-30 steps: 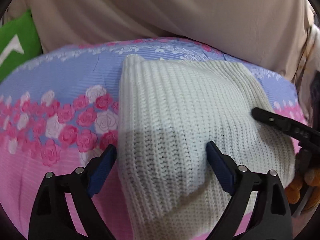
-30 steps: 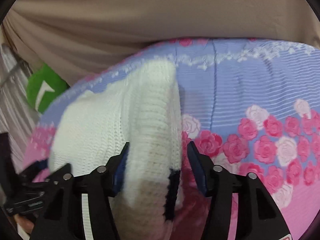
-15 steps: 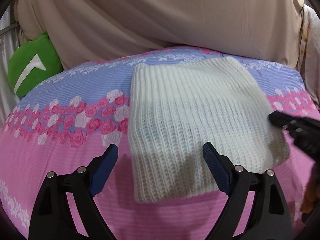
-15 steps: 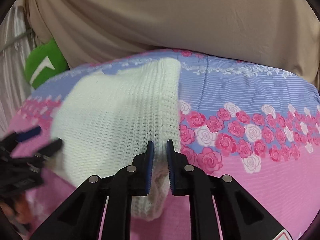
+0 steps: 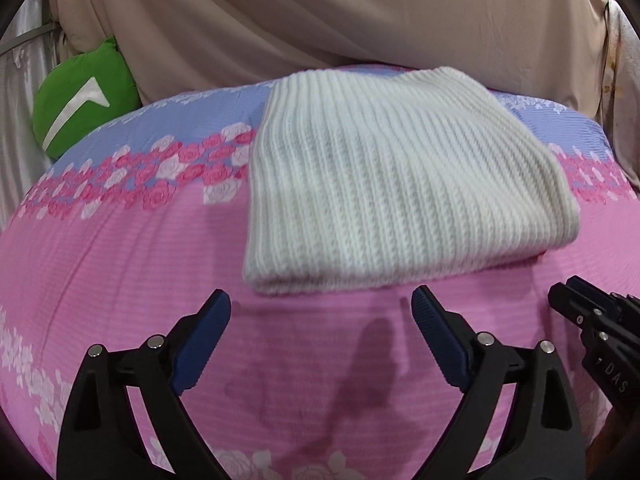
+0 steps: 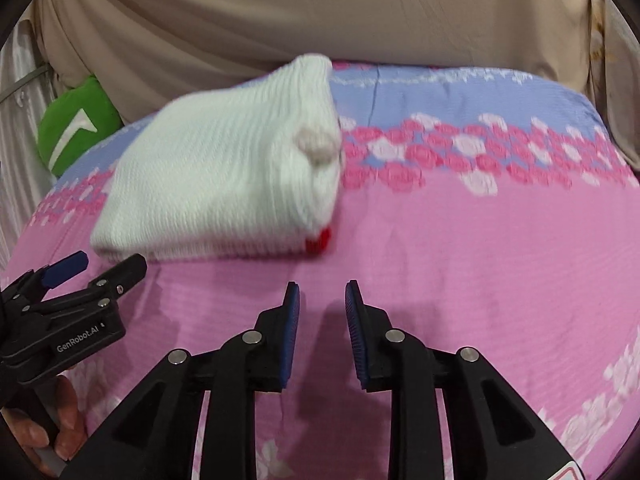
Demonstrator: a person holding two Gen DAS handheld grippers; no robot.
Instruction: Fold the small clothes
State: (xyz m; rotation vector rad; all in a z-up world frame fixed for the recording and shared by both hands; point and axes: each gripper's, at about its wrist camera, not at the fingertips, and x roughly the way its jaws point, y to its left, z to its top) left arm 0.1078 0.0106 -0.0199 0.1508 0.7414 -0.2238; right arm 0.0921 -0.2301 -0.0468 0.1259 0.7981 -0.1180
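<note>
A folded white knit sweater (image 5: pixel 392 184) lies flat on the pink and blue floral bedspread (image 5: pixel 120 260). My left gripper (image 5: pixel 320 306) hovers just short of its near edge, jaws wide and still opening, with only bedspread between them. In the right wrist view the sweater (image 6: pixel 224 184) sits up and to the left, with a beige patch (image 6: pixel 316 146) and a red bit (image 6: pixel 320 242) at its right edge. My right gripper (image 6: pixel 323 292) is clear of it, jaws narrow but opening, nothing between them. The left gripper (image 6: pixel 106 264) shows at the left; the right gripper (image 5: pixel 566 292) shows at the far right.
A green cushion (image 5: pixel 84 96) with a white mark rests at the bed's far left, also in the right wrist view as the cushion (image 6: pixel 76 128). A beige draped sheet (image 5: pixel 320 20) backs the bed. A person's hand (image 6: pixel 52 440) holds the left gripper's handle.
Both grippers drew back from the sweater toward the near side. The right gripper, first astride the sweater's edge, came off it, nearly shut, then parted a little. The sweater now lies folded.
</note>
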